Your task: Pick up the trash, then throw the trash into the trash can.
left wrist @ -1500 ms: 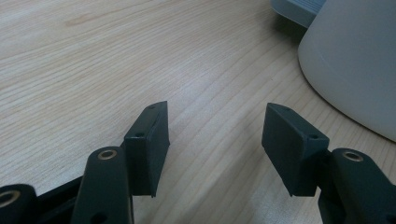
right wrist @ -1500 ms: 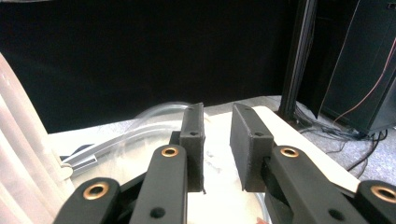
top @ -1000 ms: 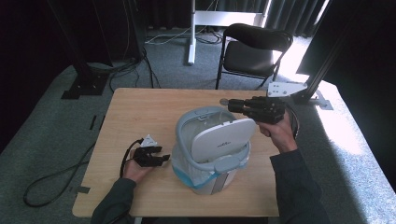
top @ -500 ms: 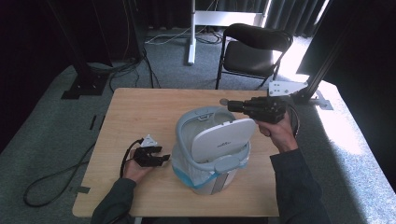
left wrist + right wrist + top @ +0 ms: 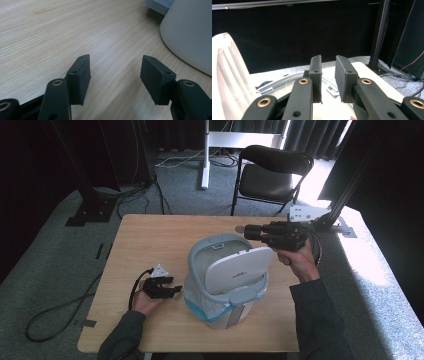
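Observation:
A white pedal bin [image 5: 220, 306] with a blue liner stands mid-table, its lid [image 5: 239, 267] raised and tilted. My left gripper [image 5: 172, 290] rests on the wood left of the bin, jaws wide open and empty [image 5: 116, 65], the bin's wall [image 5: 190, 35] just to its right. My right gripper [image 5: 248, 233] is held level above the bin's far right rim, pointing left. Its jaws [image 5: 328, 60] have just been opening and stand a narrow gap apart with nothing between them. The lid [image 5: 224, 75] rises at the left of the right gripper view.
The wooden table [image 5: 150, 240] has bare room to the left and behind the bin. A black chair [image 5: 272, 170] stands beyond the far edge. A black cable [image 5: 55, 310] loops on the carpet at left. A dark frame post [image 5: 350, 185] rises at right.

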Available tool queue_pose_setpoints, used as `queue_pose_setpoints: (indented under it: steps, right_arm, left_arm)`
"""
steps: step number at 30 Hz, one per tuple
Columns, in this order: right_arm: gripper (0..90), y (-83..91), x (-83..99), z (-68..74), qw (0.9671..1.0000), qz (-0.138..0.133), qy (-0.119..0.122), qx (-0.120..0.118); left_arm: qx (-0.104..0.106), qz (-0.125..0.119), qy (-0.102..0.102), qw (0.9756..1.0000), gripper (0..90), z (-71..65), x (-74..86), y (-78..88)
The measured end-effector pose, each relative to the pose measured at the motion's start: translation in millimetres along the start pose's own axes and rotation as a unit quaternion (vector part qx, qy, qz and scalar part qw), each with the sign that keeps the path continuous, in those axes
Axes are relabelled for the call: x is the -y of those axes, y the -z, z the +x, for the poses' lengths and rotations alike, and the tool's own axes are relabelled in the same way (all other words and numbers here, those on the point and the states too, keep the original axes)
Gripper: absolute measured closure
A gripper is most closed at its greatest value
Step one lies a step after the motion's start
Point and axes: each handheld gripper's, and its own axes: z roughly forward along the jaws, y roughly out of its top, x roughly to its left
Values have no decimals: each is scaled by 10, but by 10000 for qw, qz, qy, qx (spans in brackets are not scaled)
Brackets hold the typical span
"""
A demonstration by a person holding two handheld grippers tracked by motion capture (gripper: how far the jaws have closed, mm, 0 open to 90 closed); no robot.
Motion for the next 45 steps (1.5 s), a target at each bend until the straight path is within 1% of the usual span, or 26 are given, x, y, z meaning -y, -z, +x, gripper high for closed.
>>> queue_pose_setpoints:
  steps: [5, 8, 11, 12, 13, 14, 17, 23, 27, 29, 34, 38, 40, 42, 45]
  right_arm:
    - [754, 24, 2, -24, 9999, -40, -43, 138]
    - [753, 38, 3, -34, 9996, -48, -59, 278]
    - [748, 38, 6, -43, 9984, 7, -17, 566]
    - [743, 36, 9, -45, 9976, 33, 3, 691]
    - [739, 28, 13, -45, 9960, 107, 49, 881]
    - [731, 19, 17, -46, 9952, 136, 69, 965]
    - [723, -3, 36, -63, 9936, 189, 71, 1116]
    - [720, -15, 99, -112, 9918, 254, 25, 1254]
    - [717, -5, 136, -142, 9898, 256, -1, 1401]
    - [707, -3, 154, -157, 9882, 279, -1, 1506]
    - [701, -11, 214, -215, 9867, 357, -97, 1581]
    - [688, 4, 271, -276, 9841, 362, -203, 1728]
    - [680, 10, 305, -310, 9812, 396, -242, 1873]
    - [675, 14, 345, -355, 9791, 406, -319, 1965]
    - [659, 13, 412, -433, 9738, 457, -413, 2188]
  left_arm:
    - [2, -4, 2, 10000, 416, 1, 0, -1]
    - [0, -1, -1, 10000, 416, 1, -1, -2]
    - [1, 0, -2, 10000, 416, 1, -1, -1]
    - [2, 0, -2, 10000, 416, 1, -1, -1]
    - [3, -2, 0, 10000, 416, 1, -1, -1]
    - [2, -4, 4, 10000, 416, 1, -1, -1]
    - [0, 0, -3, 10000, 416, 0, -1, -1]
    - [3, -3, 0, 10000, 416, 1, -1, -2]
    - [0, -1, -6, 10000, 416, 0, -2, -2]
    - [-2, -1, -5, 10000, 416, 0, -2, -2]
    - [-3, -2, -6, 10000, 415, 0, -1, -2]
    - [1, 0, -5, 10000, 415, 1, -1, -2]
    - [4, -7, 1, 10000, 415, 1, -1, -2]
    - [5, -5, -1, 10000, 415, 1, -1, -2]
    - [-2, 0, -8, 10000, 415, -1, -1, -2]
